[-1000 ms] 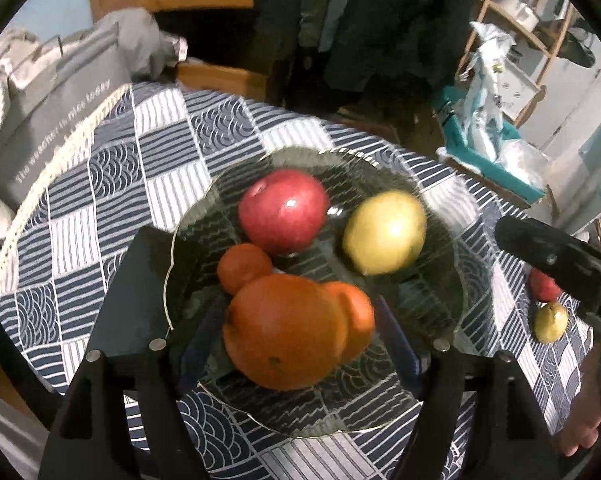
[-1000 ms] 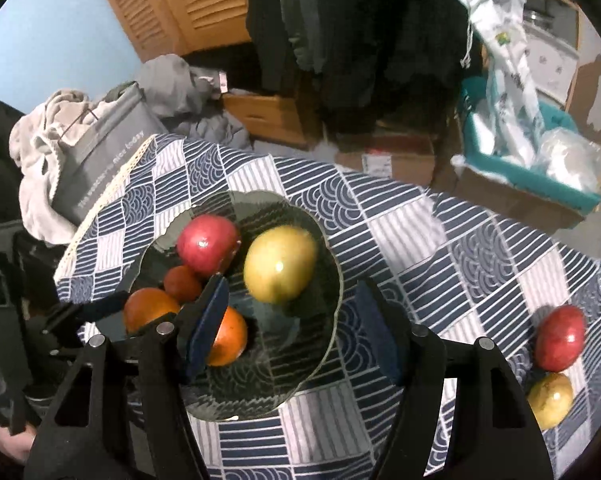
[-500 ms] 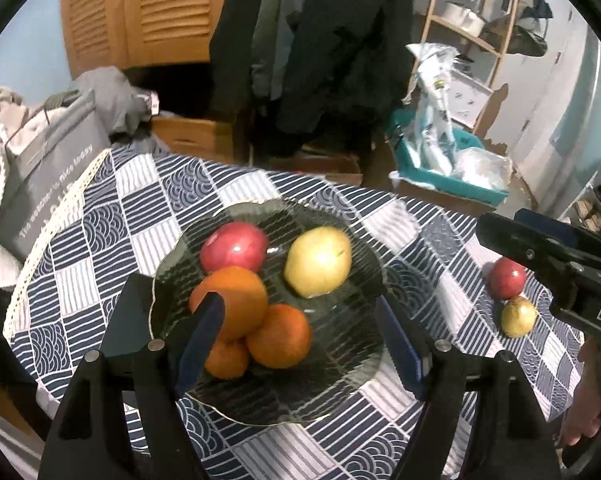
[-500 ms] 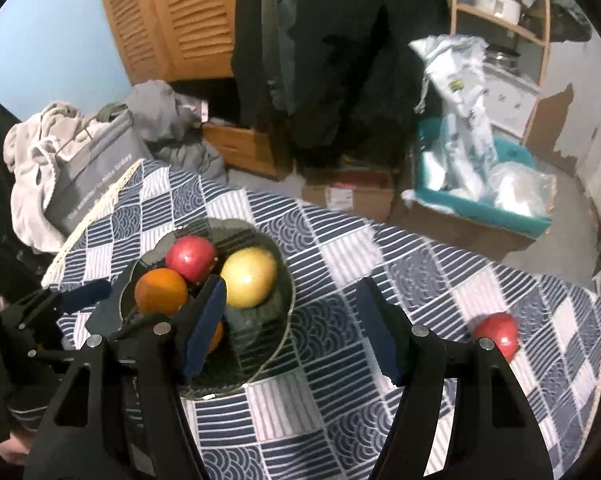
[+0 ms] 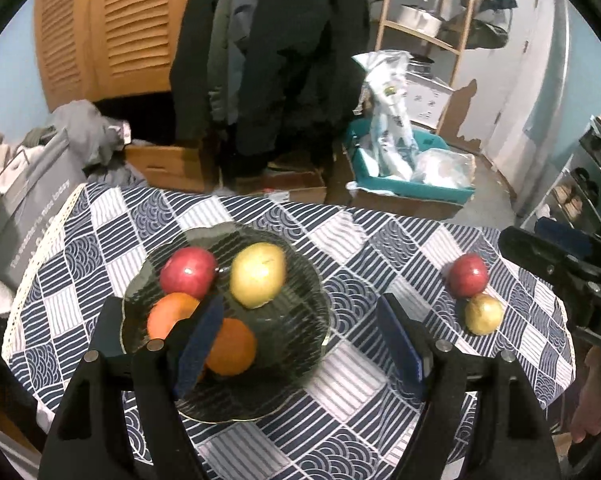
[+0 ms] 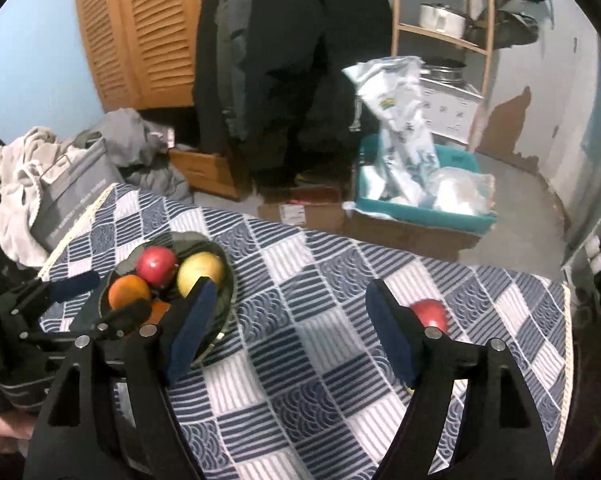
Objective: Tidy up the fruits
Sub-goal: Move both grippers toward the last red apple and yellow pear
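A dark glass plate [image 5: 300, 312] on the patterned tablecloth holds a red apple [image 5: 187, 267], a yellow pear [image 5: 258, 274] and oranges [image 5: 230, 346]. It also shows in the right wrist view [image 6: 230, 288]. A second red apple [image 5: 468, 275] and a small yellow fruit [image 5: 483, 313] lie on the cloth at the right. My left gripper [image 5: 300, 344] is open and empty above the plate's near side. My right gripper [image 6: 288, 332] is open and empty above the cloth, with the loose red apple [image 6: 430, 313] partly hidden behind its right finger.
The round table [image 5: 380, 248] with its blue and white checked cloth ends close on all sides. A grey bag [image 5: 28, 200] sits off its left edge. Cardboard boxes [image 5: 172, 166], a teal bin [image 5: 412, 184], hanging coats and shelves stand behind.
Both grippers have pulled back and up from the plate, which now looks smaller. An orange now rests on the plate, clear of the left gripper's fingers.
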